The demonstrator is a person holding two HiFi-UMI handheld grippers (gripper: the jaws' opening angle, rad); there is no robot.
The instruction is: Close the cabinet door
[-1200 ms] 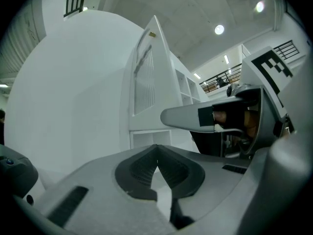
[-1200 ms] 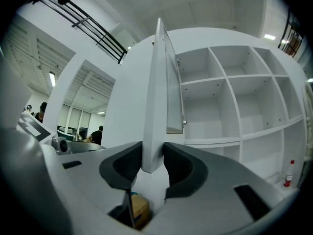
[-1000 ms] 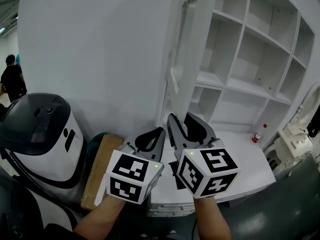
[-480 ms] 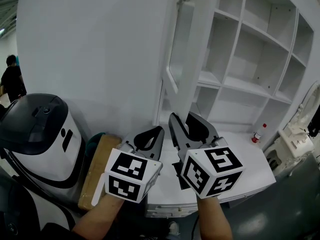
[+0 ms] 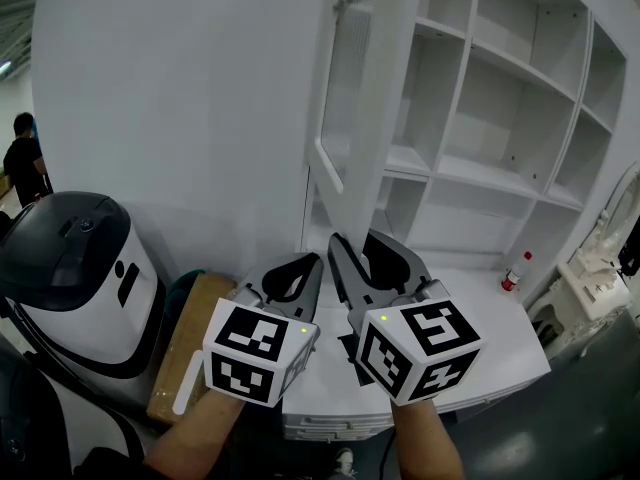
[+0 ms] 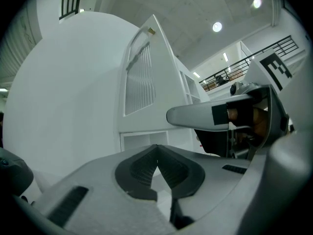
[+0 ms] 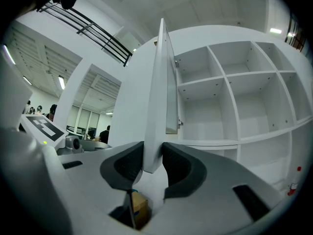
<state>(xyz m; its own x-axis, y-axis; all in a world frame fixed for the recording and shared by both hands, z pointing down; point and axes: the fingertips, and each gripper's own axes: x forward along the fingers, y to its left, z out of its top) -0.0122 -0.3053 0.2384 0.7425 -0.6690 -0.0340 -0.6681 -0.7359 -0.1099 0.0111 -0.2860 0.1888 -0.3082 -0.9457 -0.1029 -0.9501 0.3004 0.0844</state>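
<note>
"White cabinet (image 5: 520, 118), the shelves all bare and showing. So how far along is the closing?"

"Barely begun, I'd say. The cabinet door (image 7: 159, 106) stands swung well out from the shelf front, nearly edge-on to the right gripper view, hinged along the cabinet's left side."

"Has anything got hold of it?"

"The right gripper (image 7: 152, 158) has. Its two pads sit on either face of the door's lower corner, clamped on the panel, with the door's bottom edge running down between them."

"And the left gripper (image 6: 157, 153)?"

"Jaw tips together with nothing between them. It hovers just beside the right one, low in front of the cabinet, touching nothing that I can see."

"So what is left?"

"Nearly all of it: the door has to swing right, across the shelves, until it lies flat against the front. The path looks free. A small red-capped bottle (image 5: 513, 271) stands on the lower ledge, well off to the right, and I can't tell whether the door's sweep would reach it."
</note>
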